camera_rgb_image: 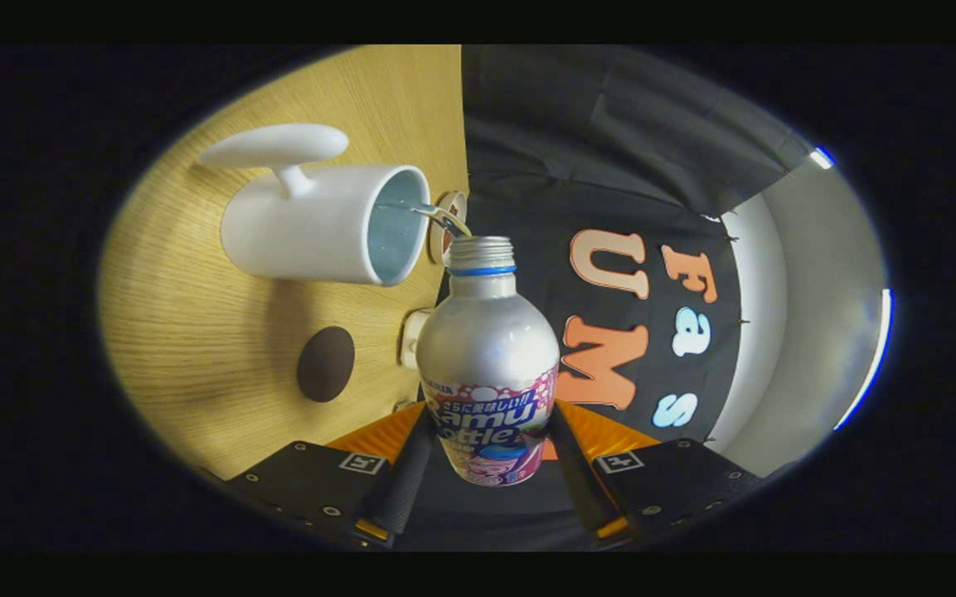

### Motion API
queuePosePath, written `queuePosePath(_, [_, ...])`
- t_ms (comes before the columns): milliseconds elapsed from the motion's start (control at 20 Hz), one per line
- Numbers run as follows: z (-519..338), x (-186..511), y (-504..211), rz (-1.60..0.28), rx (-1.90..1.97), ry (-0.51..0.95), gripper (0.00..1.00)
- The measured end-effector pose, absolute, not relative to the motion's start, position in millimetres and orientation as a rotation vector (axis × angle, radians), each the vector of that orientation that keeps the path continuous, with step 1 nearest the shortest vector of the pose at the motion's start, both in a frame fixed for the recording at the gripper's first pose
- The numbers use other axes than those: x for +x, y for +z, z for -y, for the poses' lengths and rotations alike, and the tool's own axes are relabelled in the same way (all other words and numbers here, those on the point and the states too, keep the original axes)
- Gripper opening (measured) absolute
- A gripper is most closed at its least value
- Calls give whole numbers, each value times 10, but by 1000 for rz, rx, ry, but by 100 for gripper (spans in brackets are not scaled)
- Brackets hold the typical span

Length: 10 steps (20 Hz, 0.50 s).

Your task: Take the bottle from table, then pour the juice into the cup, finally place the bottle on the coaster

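A silver bottle (487, 348) with a pink and blue label is tipped on its side, cap off, and my gripper (490, 439) is shut on its lower body with one finger on each side. A thin stream of liquid (438, 215) runs from the bottle's open mouth into the white cup (312, 228), which stands on the wooden table (196, 332) just beyond the mouth. The cup has a broad flat handle. A dark brown round coaster (325, 363) lies on the table beside the cup, off to one side of the bottle.
A small round disc (450, 222) lies on the table past the cup, near the table's back edge. A small white object (411, 336) sits partly hidden behind the bottle's shoulder. Black booth cloth hangs behind the table.
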State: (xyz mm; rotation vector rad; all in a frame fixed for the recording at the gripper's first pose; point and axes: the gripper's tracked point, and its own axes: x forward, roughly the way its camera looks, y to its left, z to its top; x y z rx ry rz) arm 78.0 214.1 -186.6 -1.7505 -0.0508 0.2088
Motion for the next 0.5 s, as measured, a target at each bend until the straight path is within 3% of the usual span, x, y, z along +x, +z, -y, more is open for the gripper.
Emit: queuePosePath(500, [-2065,811,-1771,67,-1820,194,76])
